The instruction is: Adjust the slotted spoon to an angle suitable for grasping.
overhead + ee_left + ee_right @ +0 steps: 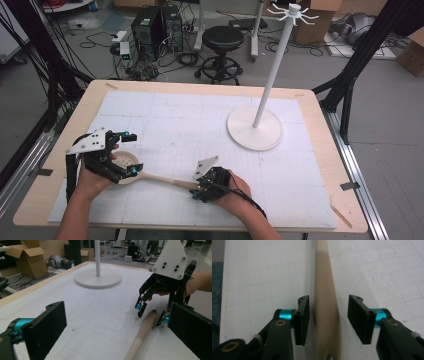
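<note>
While the high view takes in the whole table [320,165] with its white gridded mat [200,130], it gives little of the jaws themselves, and the two gripper views supply that. From above, a wooden spoon [150,176] lies flat on the mat near the person's edge, its round perforated bowl toward the left and its handle running right. The left gripper [129,152] sits over the bowl end, held in the left hand [92,177], with its jaws spread wide, one blue-tipped jaw beyond the bowl and the other on its near side. The right gripper [196,189], in the right hand [230,192], sits at the handle's end. A white stand [255,127] with a round base and a tall pole topped by radiating hooks rises on the far right of the mat, well apart from both grippers. Seen from the left gripper view, the left gripper [117,332] has its two black jaws far apart with nothing between them but mat and the spoon's handle [142,336], which runs away toward the right gripper [151,315], whose jaws stand either side of the handle's holed tip. Closest of all, the right gripper view shows the right gripper [328,315] straddling the handle [324,297]: the jaws are parted, one close against the wood, the other with a clear gap, so they are not pinching it.
</note>
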Demonstrator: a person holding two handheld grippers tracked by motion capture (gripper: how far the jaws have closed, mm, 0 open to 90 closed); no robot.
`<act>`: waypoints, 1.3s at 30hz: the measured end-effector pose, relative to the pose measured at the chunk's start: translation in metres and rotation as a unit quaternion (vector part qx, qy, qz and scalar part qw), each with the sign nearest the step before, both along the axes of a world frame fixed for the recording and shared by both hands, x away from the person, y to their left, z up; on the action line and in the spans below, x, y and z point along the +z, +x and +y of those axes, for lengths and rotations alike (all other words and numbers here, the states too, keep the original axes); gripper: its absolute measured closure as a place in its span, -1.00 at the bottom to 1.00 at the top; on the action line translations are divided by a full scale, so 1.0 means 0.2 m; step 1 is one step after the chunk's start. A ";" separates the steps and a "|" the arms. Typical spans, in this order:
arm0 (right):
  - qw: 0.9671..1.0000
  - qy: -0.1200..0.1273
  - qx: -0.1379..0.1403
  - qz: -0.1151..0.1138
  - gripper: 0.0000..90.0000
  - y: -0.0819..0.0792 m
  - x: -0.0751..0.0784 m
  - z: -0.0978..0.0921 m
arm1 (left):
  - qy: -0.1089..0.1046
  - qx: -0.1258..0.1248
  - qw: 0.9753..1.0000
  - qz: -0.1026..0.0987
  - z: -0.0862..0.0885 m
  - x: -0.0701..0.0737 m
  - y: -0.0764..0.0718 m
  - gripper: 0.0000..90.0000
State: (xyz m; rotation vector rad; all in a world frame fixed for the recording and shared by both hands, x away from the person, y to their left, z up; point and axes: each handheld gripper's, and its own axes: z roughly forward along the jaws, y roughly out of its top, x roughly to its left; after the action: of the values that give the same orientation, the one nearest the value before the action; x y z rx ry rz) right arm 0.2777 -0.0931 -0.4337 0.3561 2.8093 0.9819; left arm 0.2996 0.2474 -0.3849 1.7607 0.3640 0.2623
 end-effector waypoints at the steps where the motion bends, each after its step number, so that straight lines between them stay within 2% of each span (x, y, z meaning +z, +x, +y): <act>1: 1.000 -0.007 0.000 0.001 0.11 -0.01 0.00 -0.02 | -0.001 -0.001 1.000 0.000 0.00 0.00 0.00 -0.94; 4: 1.000 -0.004 -0.010 -0.001 0.08 -0.03 -0.01 -0.09 | -0.002 0.000 1.000 0.001 0.00 0.00 0.00 -0.94; 5: 1.000 -0.006 -0.019 0.008 0.08 -0.04 -0.01 -0.12 | -0.002 0.000 1.000 0.001 0.00 0.00 0.00 -0.94; 7: 1.000 -0.005 -0.030 0.001 0.08 -0.04 -0.01 -0.17 | -0.004 0.000 1.000 0.001 0.00 0.00 0.01 -0.94; 9: 0.999 0.005 -0.048 0.011 0.08 -0.02 -0.01 -0.21 | -0.002 0.000 1.000 0.000 0.00 0.00 0.01 -0.94; 12: 0.998 0.009 -0.068 0.003 0.08 0.02 -0.02 -0.22 | 0.002 -0.005 1.000 -0.003 -0.01 0.01 0.00 -0.94; 16: 0.994 0.022 -0.107 -0.010 0.08 0.07 -0.03 -0.23 | 0.003 -0.003 1.000 -0.002 -0.01 0.01 0.00 -0.94; 19: 0.988 0.032 -0.151 -0.019 0.06 0.12 -0.04 -0.22 | 0.009 -0.005 1.000 -0.002 -0.02 0.01 0.00 -0.94; 22: 0.984 0.031 -0.170 -0.040 0.07 0.15 -0.05 -0.21 | 0.011 -0.005 1.000 -0.001 -0.02 0.00 0.00 -0.94; 25: 0.982 0.035 -0.182 -0.042 0.08 0.20 -0.05 -0.20 | 0.011 -0.005 1.000 -0.001 -0.02 0.01 0.00 -0.94; 29: 0.980 0.046 -0.192 -0.035 0.05 0.23 -0.06 -0.21 | 0.010 -0.004 1.000 -0.001 -0.02 0.01 0.00 -0.94; 35: 0.979 0.045 -0.195 -0.034 0.02 0.22 -0.05 -0.21 | 0.012 -0.005 1.000 0.002 -0.02 0.00 0.00 -0.94; 39: 0.979 0.071 -0.189 -0.020 -0.06 0.20 -0.01 -0.25 | 0.010 -0.004 1.000 0.004 -0.01 0.00 0.00 -0.94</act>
State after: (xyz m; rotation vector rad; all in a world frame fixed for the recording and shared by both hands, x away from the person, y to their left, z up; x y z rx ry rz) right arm 0.3174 -0.1437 -0.4347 0.8402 2.5051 1.0834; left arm 0.3005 0.2450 -0.3846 1.7822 0.3617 0.2541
